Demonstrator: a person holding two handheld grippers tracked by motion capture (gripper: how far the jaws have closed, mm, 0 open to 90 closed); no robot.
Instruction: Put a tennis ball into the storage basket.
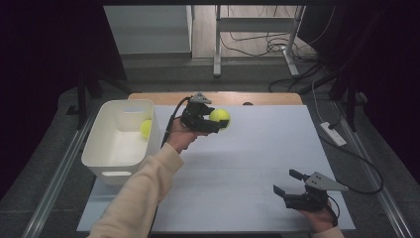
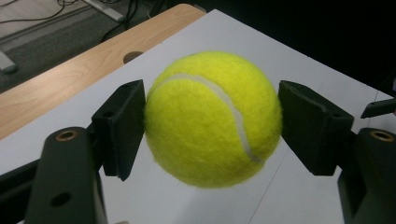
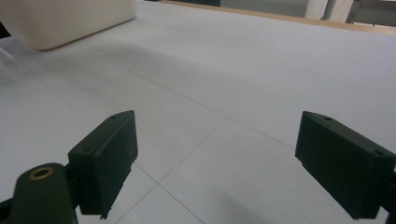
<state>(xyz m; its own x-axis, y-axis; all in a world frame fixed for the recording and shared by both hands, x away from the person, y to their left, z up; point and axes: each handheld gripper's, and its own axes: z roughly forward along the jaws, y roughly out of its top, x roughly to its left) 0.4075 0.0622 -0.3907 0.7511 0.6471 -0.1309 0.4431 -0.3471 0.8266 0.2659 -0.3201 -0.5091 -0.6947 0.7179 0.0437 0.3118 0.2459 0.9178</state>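
The left gripper (image 1: pixel 218 122) clenches a tennis ball (image 1: pixel 219 116) across its middle, above the desk's (image 1: pixel 257 148) far edge near the white bin (image 1: pixel 99 144). The ball looks light, fuzzy and springy, so it should grip easily. The right gripper (image 1: pixel 286 182) rests released near the desk's front right corner.

We see a laboratory recording bay: black curtains (image 1: pixel 44 74) enclose a white-covered table (image 1: pixel 257 163), with loose cables (image 1: pixel 257 44) and a metal stand (image 1: pixel 218 44) on the floor beyond the left gripper (image 1: pixel 210 120).

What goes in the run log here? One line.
left claw: shut on tennis ball | right claw: open | bin: second ball
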